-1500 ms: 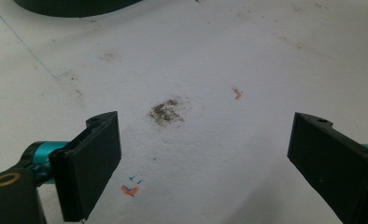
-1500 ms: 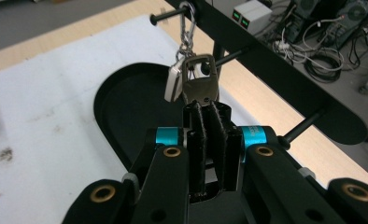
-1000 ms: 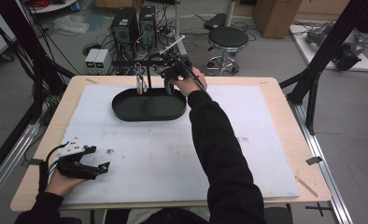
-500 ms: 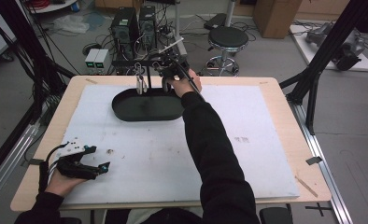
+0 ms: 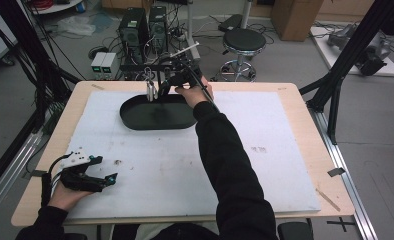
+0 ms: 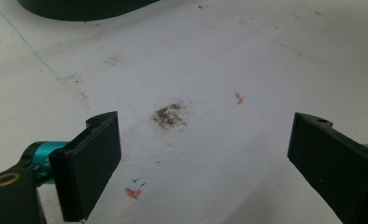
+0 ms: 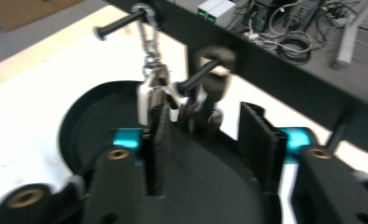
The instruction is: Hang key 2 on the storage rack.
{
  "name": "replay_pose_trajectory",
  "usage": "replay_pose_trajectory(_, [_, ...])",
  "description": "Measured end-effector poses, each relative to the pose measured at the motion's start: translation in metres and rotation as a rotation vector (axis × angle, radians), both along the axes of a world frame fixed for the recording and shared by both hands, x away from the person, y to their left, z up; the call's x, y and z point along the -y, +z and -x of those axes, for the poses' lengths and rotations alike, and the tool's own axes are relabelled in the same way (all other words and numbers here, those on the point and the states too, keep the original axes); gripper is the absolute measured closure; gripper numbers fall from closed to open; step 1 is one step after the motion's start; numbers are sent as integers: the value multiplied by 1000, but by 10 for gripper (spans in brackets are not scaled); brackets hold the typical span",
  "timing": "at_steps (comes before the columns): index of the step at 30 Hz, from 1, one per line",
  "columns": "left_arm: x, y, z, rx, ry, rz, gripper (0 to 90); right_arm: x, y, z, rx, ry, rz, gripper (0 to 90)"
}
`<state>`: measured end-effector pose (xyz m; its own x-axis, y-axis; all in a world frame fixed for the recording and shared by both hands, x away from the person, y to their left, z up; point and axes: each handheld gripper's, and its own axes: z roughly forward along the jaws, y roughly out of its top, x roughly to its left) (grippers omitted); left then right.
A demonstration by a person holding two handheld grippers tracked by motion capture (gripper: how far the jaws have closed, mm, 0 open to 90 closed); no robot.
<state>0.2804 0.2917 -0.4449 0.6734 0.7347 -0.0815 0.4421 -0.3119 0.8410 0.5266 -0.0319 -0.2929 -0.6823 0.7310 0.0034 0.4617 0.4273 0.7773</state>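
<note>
The right gripper [image 7: 205,140] has just spread apart, letting go of the shiny metal keychain [image 7: 150,88] hanging from the black rack peg [image 7: 121,22] just ahead. Next, pull back gently. The left gripper [image 6: 205,158] rests wide open.

Black oval tray [image 5: 157,116]: on the white foam mat [image 5: 265,165], toward its far edge, left of centre.
Black crossbar with pegs [image 5: 150,66]: above the tray's far rim.
Silver metal clip on a chain [image 5: 150,87]: hanging from the crossbar over the tray.
Right gripper [image 5: 169,86]: at the far rim, just right of the clip.
Left gripper [image 5: 92,179]: on the mat's near left corner, well apart from the tray.
Mat: on the wooden table [image 5: 307,112].
</note>
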Motion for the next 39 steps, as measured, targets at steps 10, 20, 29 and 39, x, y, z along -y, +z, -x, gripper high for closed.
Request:
replay_pose_trajectory(10, [-1, 1, 1, 3, 1, 1, 101, -4, -4, 16, -3, 78, -49, 173])
replay_pose_trajectory(20, [-1, 1, 1, 4, 2, 0, 101, 12, 1, 29, 49, 172, -103, 8])
replay_pose_trajectory(29, [0, 0, 1, 0, 7, 4, 101, 57, -11, 39, 12, 150, -113, 8])
replay_pose_trajectory(39, [0, 0, 0, -2, 8, -1, 101, 106, -21, 56, 15, 96, -159, 8])
